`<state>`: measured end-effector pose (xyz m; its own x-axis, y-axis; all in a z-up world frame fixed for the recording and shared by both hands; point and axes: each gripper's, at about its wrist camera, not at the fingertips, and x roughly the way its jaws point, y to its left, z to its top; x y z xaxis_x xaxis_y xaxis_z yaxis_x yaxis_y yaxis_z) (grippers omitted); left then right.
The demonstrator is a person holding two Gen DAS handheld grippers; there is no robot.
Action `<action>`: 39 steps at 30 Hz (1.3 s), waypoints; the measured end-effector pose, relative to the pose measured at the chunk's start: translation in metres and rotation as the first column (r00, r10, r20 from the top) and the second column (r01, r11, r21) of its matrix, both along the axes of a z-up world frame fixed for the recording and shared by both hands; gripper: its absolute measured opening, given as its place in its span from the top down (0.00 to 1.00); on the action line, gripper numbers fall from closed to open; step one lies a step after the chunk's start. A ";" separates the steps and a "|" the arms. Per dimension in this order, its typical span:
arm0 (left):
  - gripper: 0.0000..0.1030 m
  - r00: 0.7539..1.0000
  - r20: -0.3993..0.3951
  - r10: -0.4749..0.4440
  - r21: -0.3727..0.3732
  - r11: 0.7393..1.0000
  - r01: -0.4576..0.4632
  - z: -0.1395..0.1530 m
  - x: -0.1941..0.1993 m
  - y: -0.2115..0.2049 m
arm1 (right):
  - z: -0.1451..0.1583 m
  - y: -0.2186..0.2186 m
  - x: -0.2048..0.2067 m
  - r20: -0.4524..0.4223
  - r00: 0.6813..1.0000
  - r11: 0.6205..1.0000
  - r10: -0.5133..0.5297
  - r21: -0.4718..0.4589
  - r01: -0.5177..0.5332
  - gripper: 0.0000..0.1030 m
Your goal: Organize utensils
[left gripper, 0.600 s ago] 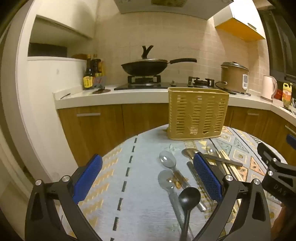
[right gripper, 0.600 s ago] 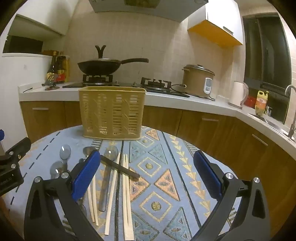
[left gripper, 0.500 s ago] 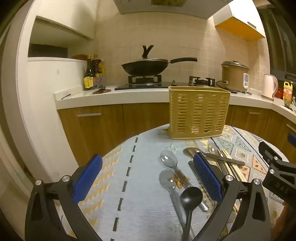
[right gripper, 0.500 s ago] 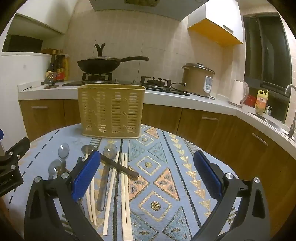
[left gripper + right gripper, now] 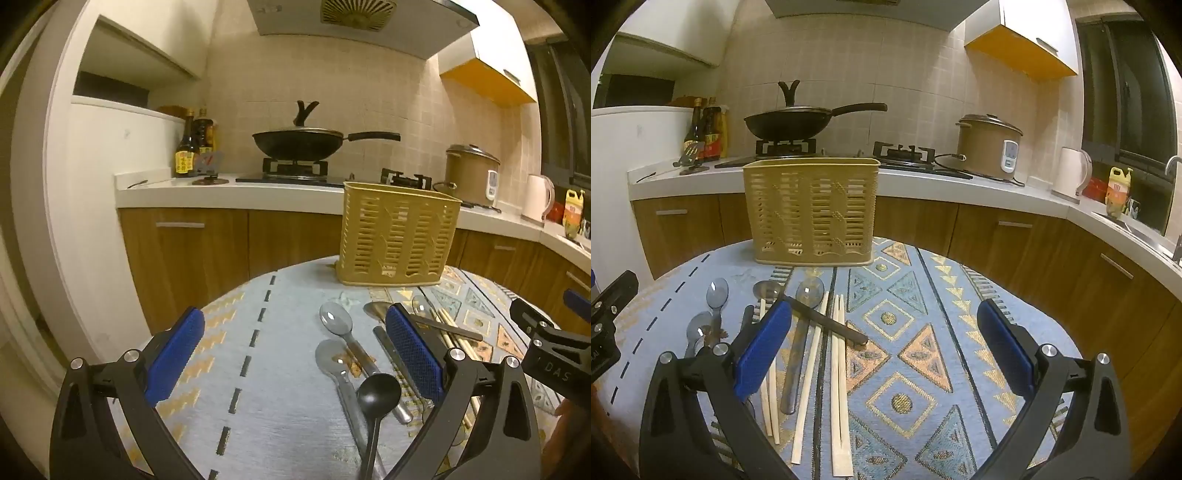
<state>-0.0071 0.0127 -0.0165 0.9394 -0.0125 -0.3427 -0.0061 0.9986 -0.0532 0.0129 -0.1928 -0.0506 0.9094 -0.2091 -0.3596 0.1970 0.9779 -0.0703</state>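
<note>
Little has shifted since a moment ago: both views sit slightly farther back from the tan slotted plastic utensil basket at the patterned cloth-covered table's far side. My left tool and right tool hover spread wide, empty, over metal spoons, a black ladle and wooden chopsticks.

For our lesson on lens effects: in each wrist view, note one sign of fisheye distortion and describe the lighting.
Left wrist view: the countertop bows into a curve, the corners are black, and the light is dim, warm yellow. Right wrist view: the same curved counter edge and dark corners, the tablecloth bulging round, and a soft sheen on the spoon bowls.
</note>
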 end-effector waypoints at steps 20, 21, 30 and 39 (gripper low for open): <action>0.07 1.000 -0.004 -0.006 -0.011 1.000 0.006 0.001 0.002 0.005 | 0.001 0.000 0.000 -0.012 1.000 1.000 0.006 0.010 -0.006 0.06; 0.07 1.000 0.002 -0.007 -0.004 1.000 0.007 0.001 0.001 0.004 | 0.001 0.000 0.000 -0.013 1.000 1.000 0.007 0.011 -0.007 0.06; 0.07 1.000 0.011 -0.011 0.011 1.000 0.010 0.000 -0.001 -0.003 | 0.000 -0.001 0.001 -0.021 1.000 1.000 0.010 0.017 -0.009 0.06; 0.07 1.000 0.012 -0.019 0.005 1.000 0.019 -0.002 -0.002 -0.005 | 0.000 -0.001 0.001 -0.025 1.000 1.000 0.011 0.017 -0.010 0.06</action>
